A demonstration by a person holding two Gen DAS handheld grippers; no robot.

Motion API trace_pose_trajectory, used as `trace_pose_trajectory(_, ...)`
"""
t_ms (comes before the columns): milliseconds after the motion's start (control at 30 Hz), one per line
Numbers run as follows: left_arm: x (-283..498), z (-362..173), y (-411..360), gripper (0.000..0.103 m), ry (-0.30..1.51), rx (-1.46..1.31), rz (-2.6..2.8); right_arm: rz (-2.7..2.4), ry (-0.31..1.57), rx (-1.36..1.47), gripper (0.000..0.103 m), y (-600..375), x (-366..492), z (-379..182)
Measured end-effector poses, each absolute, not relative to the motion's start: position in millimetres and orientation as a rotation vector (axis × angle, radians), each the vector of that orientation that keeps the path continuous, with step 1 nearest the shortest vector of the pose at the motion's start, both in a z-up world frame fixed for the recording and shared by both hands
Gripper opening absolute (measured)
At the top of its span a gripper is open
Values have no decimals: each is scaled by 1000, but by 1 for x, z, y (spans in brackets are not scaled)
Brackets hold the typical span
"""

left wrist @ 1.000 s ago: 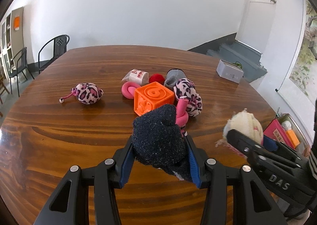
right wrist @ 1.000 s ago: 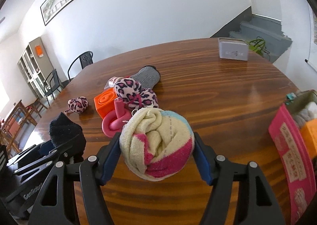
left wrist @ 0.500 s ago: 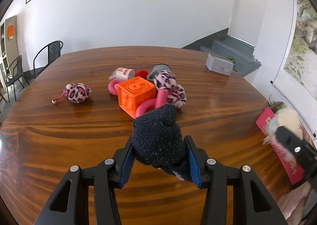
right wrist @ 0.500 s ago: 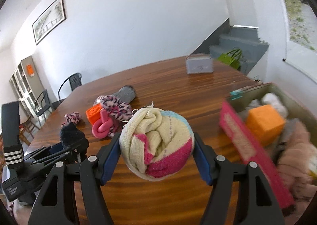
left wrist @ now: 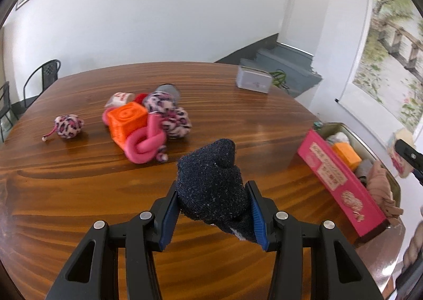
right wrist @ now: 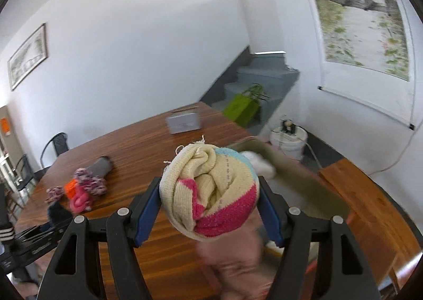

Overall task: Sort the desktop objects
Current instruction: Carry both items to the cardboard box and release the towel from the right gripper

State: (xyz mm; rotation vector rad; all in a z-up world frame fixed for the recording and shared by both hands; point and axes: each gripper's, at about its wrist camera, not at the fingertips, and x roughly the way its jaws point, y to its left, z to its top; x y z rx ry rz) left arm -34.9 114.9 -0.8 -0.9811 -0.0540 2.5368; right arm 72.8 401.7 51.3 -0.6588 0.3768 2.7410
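A broad wooden table (left wrist: 79, 194) was seen under both grippers, its grain running across the view. At its right edge a box with a pink printed side (left wrist: 341, 176) was set, and an orange block (left wrist: 346, 153) and beige fabric (left wrist: 380, 189) were seen inside it. A grey box (left wrist: 253, 79) was placed alone at the far side. Near the middle a heap was gathered: an orange cube (left wrist: 127, 120), a knotted pink tube (left wrist: 144, 143) touching its front, and a leopard-print plush (left wrist: 169, 115) pressed against both, with a grey sock (right wrist: 101, 165) behind. A smaller leopard-print ball (left wrist: 69, 126) was left apart to the left.

The left gripper (left wrist: 212, 211) was clamped on a dark navy sock (left wrist: 211, 183), held above the table short of the box. The right gripper (right wrist: 210, 210) was closed around a rolled cream, pink and blue sock (right wrist: 211, 189), held over the box; blurred pinkish fabric (right wrist: 230, 255) was seen beneath it.
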Motion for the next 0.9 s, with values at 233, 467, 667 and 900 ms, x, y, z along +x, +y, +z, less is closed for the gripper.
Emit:
trace_pose_trajectory(233,-28,3,137,50,-20,-969,2505,2676,421,-747,72,447,50,52)
trace_pose_trajectory(467,-31,5,149,50,-16,-978,2492,2645,507,-843,74,473,27,47)
trace_pose_trajectory(667,-30,7,165,50,4,-977,2464,2664,525,-798,75,477,33,48)
trace_pose_trajectory(900,-32,16,194,50,32,-960,2409,2659,557,-718,75,485,55,48)
